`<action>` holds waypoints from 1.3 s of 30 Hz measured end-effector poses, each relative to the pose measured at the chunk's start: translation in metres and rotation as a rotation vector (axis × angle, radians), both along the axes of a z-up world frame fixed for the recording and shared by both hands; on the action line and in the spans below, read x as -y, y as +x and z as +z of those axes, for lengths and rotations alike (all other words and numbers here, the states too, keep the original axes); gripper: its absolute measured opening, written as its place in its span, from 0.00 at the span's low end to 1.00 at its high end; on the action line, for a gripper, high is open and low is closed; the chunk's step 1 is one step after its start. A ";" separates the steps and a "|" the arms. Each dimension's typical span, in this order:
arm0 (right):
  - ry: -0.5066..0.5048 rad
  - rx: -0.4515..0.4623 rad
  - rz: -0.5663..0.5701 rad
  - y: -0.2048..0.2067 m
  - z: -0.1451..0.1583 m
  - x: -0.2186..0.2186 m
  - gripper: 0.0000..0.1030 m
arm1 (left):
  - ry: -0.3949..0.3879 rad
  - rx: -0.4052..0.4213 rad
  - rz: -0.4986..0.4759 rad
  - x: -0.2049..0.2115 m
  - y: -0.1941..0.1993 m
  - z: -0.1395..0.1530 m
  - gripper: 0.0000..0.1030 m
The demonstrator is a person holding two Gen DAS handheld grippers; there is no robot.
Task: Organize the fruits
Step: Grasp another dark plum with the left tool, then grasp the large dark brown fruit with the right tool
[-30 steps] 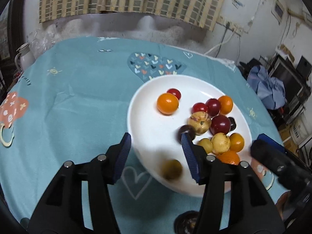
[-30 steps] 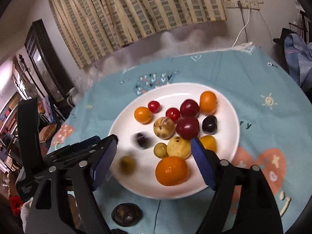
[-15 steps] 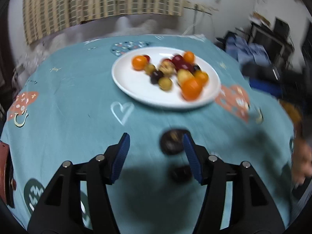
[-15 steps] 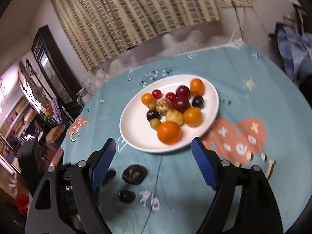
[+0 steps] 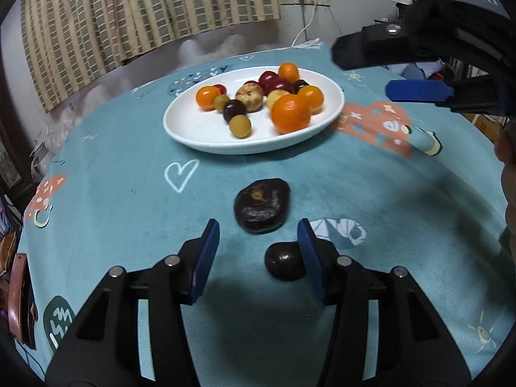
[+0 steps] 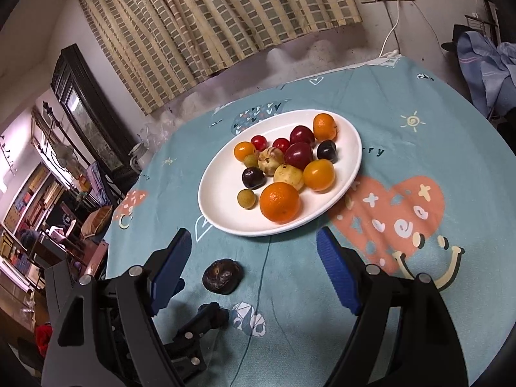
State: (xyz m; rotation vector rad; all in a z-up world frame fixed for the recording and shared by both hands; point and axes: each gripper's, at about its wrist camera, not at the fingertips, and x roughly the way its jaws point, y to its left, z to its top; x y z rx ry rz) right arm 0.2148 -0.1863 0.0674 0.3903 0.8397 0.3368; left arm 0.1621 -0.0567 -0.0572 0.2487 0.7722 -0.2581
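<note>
A smooth, round dark fruit is straddled by the closing left tool, ungripped; the right tool is held released.

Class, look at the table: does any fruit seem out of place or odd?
Yes. Two dark fruits lie on the cloth, off the plate: a large wrinkled fruit, which looks shrivelled, and a small dark fruit beside the left gripper, whose jaws are closing.
</note>
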 end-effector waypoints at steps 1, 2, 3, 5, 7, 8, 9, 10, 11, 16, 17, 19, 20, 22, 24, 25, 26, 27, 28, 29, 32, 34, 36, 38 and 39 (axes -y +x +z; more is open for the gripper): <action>-0.005 -0.001 0.002 0.000 -0.001 -0.001 0.78 | -0.004 -0.003 -0.008 0.001 0.000 -0.001 0.50; -0.010 -0.002 0.002 0.001 -0.001 -0.001 0.78 | -0.009 -0.009 -0.019 0.002 0.001 -0.002 0.51; -0.017 -0.004 0.002 0.000 -0.002 -0.003 0.78 | -0.014 -0.015 -0.028 0.002 0.001 -0.003 0.51; -0.022 -0.009 0.002 0.001 -0.003 -0.003 0.78 | -0.027 -0.045 -0.055 0.004 0.001 -0.006 0.50; -0.024 -0.010 -0.001 0.002 -0.003 -0.002 0.78 | -0.015 -0.056 -0.068 0.008 -0.001 -0.009 0.48; -0.024 -0.010 -0.002 0.002 -0.004 -0.002 0.78 | -0.014 -0.070 -0.074 0.009 0.001 -0.012 0.44; -0.025 -0.011 -0.004 0.002 -0.004 -0.001 0.78 | -0.021 -0.083 -0.076 0.008 0.002 -0.013 0.40; -0.027 -0.011 -0.005 0.001 -0.004 -0.001 0.78 | -0.030 -0.094 -0.076 0.008 0.002 -0.014 0.34; -0.030 -0.012 -0.005 0.001 -0.004 -0.002 0.78 | -0.038 -0.102 -0.073 0.006 0.003 -0.014 0.31; -0.049 -0.019 -0.001 0.002 -0.007 -0.004 0.78 | -0.050 -0.094 -0.042 0.000 0.003 -0.011 0.31; -0.055 -0.020 0.001 0.002 -0.008 -0.005 0.78 | -0.044 -0.086 -0.034 -0.001 0.001 -0.009 0.30; -0.076 -0.025 0.015 0.002 -0.011 -0.011 0.78 | -0.044 -0.055 -0.001 -0.009 -0.002 -0.001 0.30; -0.102 -0.031 0.035 0.002 -0.014 -0.018 0.78 | -0.061 -0.044 0.017 -0.016 -0.003 0.004 0.30; -0.147 -0.036 0.076 0.001 -0.019 -0.031 0.78 | -0.090 -0.018 0.084 -0.038 -0.003 0.016 0.30; -0.198 -0.027 0.116 -0.002 -0.024 -0.047 0.78 | -0.087 0.010 0.164 -0.057 -0.001 0.023 0.30; -0.223 -0.020 0.132 -0.003 -0.026 -0.054 0.78 | -0.090 0.018 0.199 -0.067 0.000 0.026 0.30; -0.260 -0.012 0.149 -0.005 -0.029 -0.062 0.77 | -0.106 0.018 0.228 -0.076 0.002 0.028 0.30; -0.316 0.005 0.168 -0.008 -0.032 -0.073 0.77 | -0.134 0.014 0.266 -0.089 0.005 0.031 0.30; -0.357 0.018 0.182 -0.010 -0.035 -0.081 0.77 | -0.148 0.012 0.291 -0.097 0.007 0.033 0.30; -0.394 0.030 0.198 -0.010 -0.038 -0.088 0.74 | -0.162 0.013 0.317 -0.105 0.009 0.035 0.30; -0.474 0.048 0.248 -0.010 -0.049 -0.108 0.68 | -0.212 0.005 0.351 -0.121 0.011 0.038 0.30; -0.524 0.053 0.266 -0.006 -0.055 -0.118 0.67 | -0.227 0.000 0.352 -0.123 0.011 0.039 0.30; -0.554 0.055 0.272 -0.002 -0.060 -0.123 0.65 | -0.228 0.002 0.343 -0.121 0.011 0.040 0.30; -0.540 0.041 0.284 0.002 -0.064 -0.124 0.59 | -0.226 0.005 0.332 -0.120 0.008 0.041 0.30; -0.534 0.034 0.294 0.003 -0.066 -0.126 0.57 | -0.225 0.005 0.323 -0.117 0.007 0.041 0.30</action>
